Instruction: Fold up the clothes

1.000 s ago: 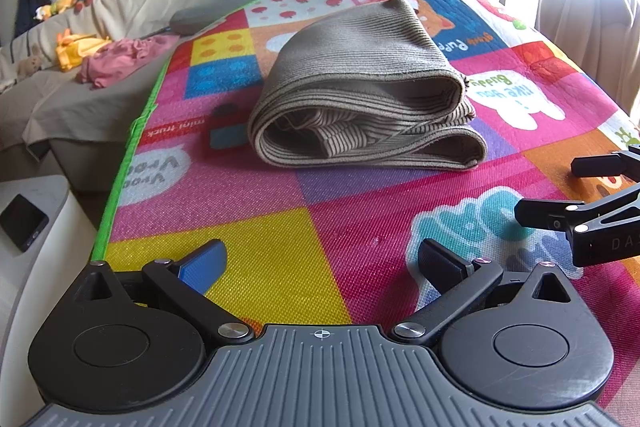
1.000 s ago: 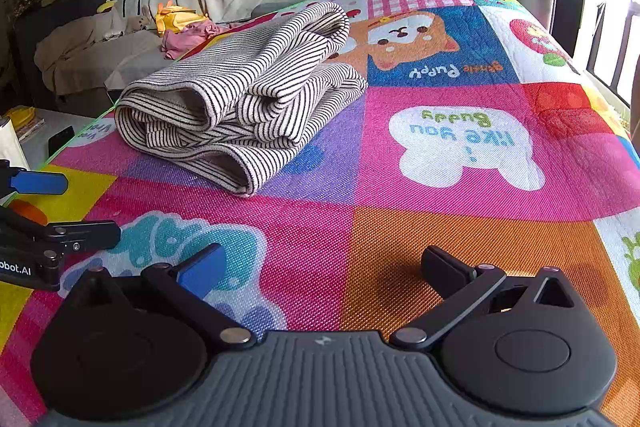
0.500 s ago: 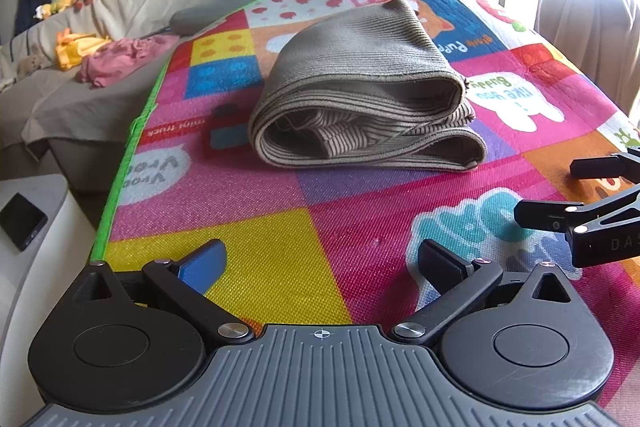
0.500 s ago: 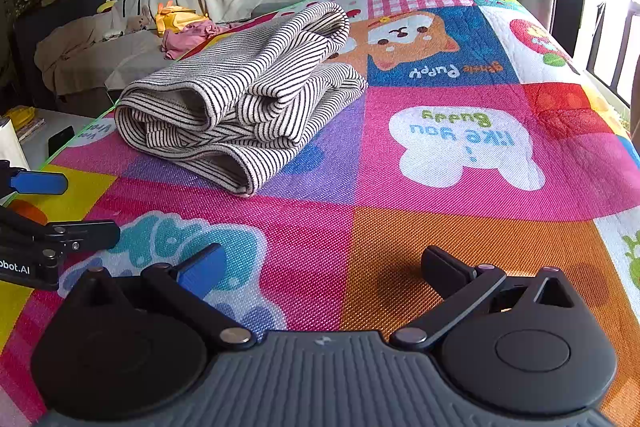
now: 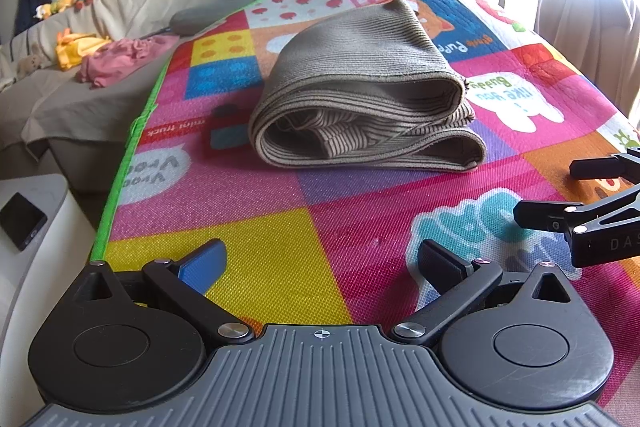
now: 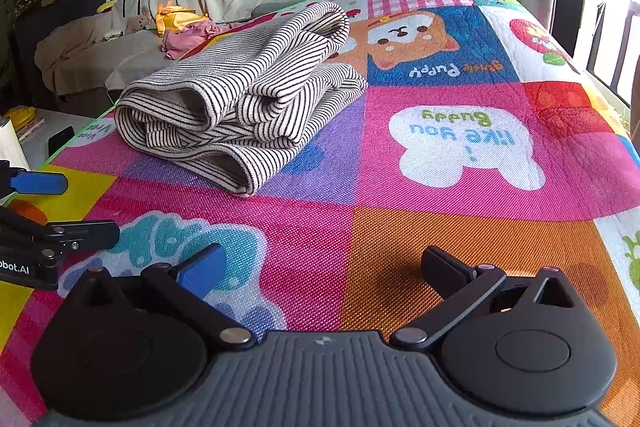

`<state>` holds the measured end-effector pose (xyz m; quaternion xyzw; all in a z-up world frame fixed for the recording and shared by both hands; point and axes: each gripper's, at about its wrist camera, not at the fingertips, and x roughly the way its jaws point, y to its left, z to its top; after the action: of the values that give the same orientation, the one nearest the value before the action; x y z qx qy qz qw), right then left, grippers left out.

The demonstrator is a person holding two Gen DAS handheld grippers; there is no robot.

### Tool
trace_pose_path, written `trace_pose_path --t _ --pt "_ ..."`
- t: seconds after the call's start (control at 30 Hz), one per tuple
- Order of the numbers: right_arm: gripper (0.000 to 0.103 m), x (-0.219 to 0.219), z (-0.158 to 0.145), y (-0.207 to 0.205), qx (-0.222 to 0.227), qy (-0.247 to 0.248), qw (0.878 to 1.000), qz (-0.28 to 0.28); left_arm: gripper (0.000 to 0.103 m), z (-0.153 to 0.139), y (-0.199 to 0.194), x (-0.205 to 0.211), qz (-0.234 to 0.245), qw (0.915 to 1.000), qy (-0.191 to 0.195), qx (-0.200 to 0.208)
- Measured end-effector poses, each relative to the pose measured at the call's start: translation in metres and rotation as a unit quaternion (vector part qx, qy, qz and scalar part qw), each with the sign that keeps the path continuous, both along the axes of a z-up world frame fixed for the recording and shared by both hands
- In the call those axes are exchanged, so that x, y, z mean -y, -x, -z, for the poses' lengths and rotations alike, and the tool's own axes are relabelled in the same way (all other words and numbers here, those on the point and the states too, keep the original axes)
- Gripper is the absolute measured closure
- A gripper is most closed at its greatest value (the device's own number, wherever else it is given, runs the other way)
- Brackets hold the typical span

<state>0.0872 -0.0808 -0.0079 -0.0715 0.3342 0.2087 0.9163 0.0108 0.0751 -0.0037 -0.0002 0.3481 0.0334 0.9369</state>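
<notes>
1. Though folded into a thick bundle, soft, light black-and-white striped knit garment (image 6: 240, 99) lying mid-way up the colourful patchwork play mat (image 6: 460, 239), well ahead of both tongs.
2. Left gripper (image 5: 320, 263) and right gripper (image 6: 324, 263): spread wide, holding nothing.
3. Probably limp, prone to unrolling; best pinched at the rounded near fold (image 5: 360, 155), through all layers.

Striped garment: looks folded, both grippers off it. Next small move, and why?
Probably none on the cloth: back both grippers away. The striped garment lies as a folded bundle on the play mat. Left gripper and right gripper are open, holding nothing, short of it.
</notes>
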Motion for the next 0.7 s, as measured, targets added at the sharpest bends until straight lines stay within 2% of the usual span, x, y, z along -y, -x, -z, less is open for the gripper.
trace_pose_path --t 0.7 --pt "0.000 -0.0001 0.0000 0.0000 0.000 0.000 1.000 0.000 0.000 -0.0009 -0.0024 -0.0023 0.002 0.9999 0.001 -0.010"
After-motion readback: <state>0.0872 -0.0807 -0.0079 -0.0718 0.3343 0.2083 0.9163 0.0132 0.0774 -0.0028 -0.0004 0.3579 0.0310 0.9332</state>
